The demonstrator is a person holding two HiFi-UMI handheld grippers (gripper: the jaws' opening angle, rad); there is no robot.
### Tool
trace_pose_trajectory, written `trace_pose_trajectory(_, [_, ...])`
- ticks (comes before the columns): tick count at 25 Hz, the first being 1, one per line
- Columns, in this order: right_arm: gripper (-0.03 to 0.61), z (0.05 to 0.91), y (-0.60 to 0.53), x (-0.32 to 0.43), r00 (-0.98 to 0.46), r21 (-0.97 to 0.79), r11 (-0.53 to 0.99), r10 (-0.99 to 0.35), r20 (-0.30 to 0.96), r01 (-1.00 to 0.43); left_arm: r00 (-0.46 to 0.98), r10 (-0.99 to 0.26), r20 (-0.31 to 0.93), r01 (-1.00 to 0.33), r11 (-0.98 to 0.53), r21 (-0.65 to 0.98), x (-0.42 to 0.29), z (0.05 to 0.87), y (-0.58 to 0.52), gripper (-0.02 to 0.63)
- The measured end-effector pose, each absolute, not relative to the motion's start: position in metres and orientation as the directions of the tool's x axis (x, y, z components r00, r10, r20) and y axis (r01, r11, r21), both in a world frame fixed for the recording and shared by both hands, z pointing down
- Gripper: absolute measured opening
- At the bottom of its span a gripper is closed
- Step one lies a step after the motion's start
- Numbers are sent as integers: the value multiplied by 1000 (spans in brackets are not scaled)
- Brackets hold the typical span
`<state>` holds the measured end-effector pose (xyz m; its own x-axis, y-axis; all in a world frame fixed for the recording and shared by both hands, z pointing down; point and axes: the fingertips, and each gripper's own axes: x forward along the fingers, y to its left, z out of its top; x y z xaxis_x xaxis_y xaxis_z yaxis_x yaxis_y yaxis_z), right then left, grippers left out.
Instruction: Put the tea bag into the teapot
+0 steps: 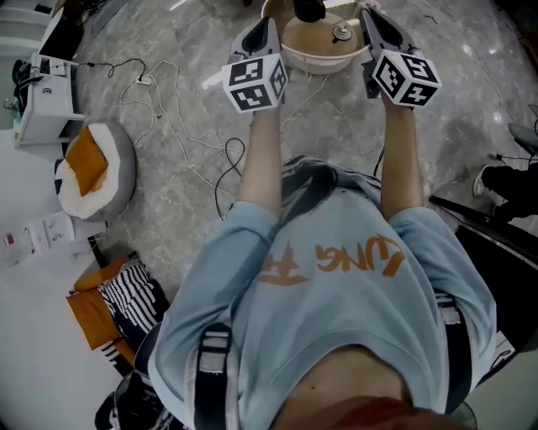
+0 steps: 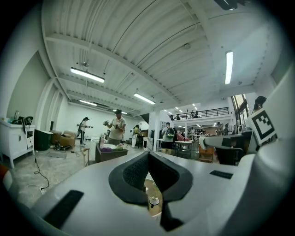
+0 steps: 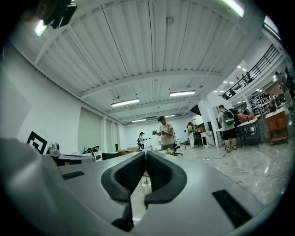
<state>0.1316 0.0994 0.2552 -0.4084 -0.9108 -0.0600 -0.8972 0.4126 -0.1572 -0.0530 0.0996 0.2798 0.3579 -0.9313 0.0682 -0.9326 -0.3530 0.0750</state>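
Both grippers are held out in front of me, level and pointing forward, over a small round wooden table at the top of the head view. A small metal knob-like object sits on it; the left gripper view shows this small object below the jaws. I cannot make out a teapot or a tea bag for certain. My left gripper has its pads pressed together, with nothing between them. My right gripper is also shut, its pads meeting and holding nothing.
Cables trail over the marble floor left of the table. A round white cushion with an orange pad and a white cabinet lie at the left. Dark chair parts stand at the right. People stand far off in the hall.
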Motion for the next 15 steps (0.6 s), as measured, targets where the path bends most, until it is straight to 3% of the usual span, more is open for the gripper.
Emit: trace_pose_trajectory(15, [25, 252, 72, 102, -473, -215, 482, -876, -91, -850, 293, -953, 74, -956, -290, 47, -88, 269, 89, 26])
